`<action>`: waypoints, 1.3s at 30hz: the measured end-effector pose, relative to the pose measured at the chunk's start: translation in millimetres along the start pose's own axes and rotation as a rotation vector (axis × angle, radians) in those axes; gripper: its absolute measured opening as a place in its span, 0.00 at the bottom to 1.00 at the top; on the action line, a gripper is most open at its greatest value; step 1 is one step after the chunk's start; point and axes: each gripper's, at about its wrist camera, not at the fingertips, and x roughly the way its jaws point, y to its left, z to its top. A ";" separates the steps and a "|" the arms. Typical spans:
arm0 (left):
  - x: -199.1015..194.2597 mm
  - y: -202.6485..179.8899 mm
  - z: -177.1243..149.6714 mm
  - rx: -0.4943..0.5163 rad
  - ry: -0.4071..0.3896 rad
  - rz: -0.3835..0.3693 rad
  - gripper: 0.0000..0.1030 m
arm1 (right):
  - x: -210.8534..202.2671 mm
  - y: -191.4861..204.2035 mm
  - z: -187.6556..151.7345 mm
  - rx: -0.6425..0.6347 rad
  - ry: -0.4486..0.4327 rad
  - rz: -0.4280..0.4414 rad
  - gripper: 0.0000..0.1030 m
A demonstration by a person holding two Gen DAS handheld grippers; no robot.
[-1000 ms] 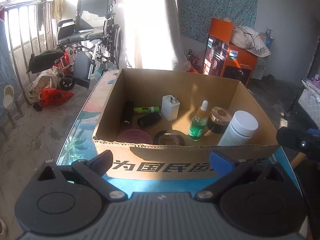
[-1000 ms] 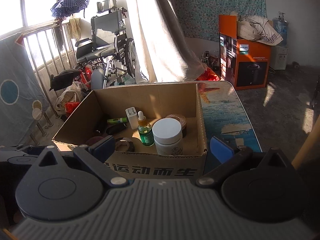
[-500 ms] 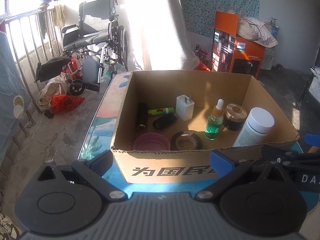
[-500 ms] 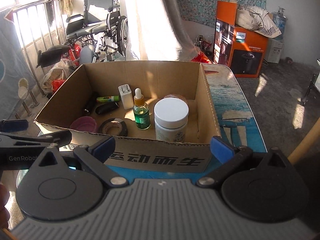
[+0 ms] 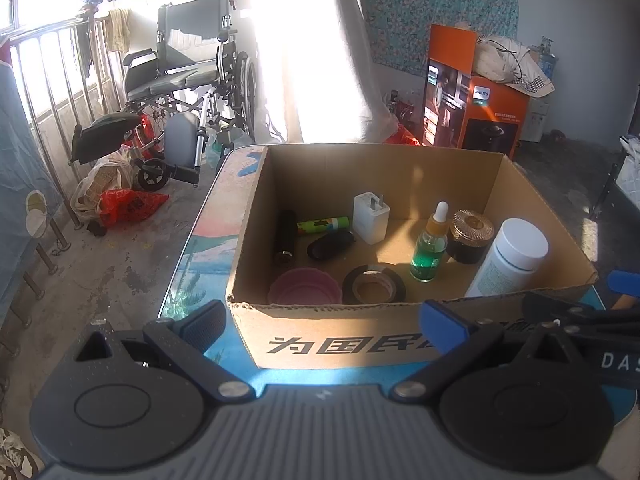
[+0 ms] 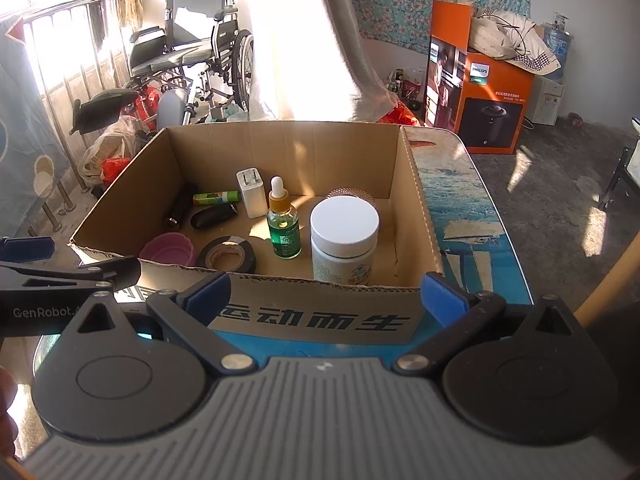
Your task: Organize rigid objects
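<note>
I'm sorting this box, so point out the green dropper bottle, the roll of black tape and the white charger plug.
green dropper bottle [image 6: 284,230], right wrist view, on its label.
roll of black tape [image 5: 374,285], left wrist view, on its top face.
white charger plug [image 5: 370,219], left wrist view, on its front face.

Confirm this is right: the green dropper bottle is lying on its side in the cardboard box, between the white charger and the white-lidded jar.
Not quite. The green dropper bottle stands upright, dropper cap on top, as the right wrist view shows. The rest holds: it is in the cardboard box, between the white charger and the white-lidded jar.
</note>
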 end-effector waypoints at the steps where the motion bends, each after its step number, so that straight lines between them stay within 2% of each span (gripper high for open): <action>1: -0.1 -0.1 -0.1 0.002 0.001 0.001 1.00 | -0.2 -0.2 0.0 0.000 0.000 0.000 0.99; 22: -2.1 -4.7 1.5 0.034 -0.012 0.038 0.99 | -0.3 -1.5 -1.6 0.006 0.006 0.002 0.99; 39: -2.7 -4.6 1.6 0.033 -0.010 0.038 0.99 | 0.7 -1.8 -2.7 0.008 0.007 0.004 0.99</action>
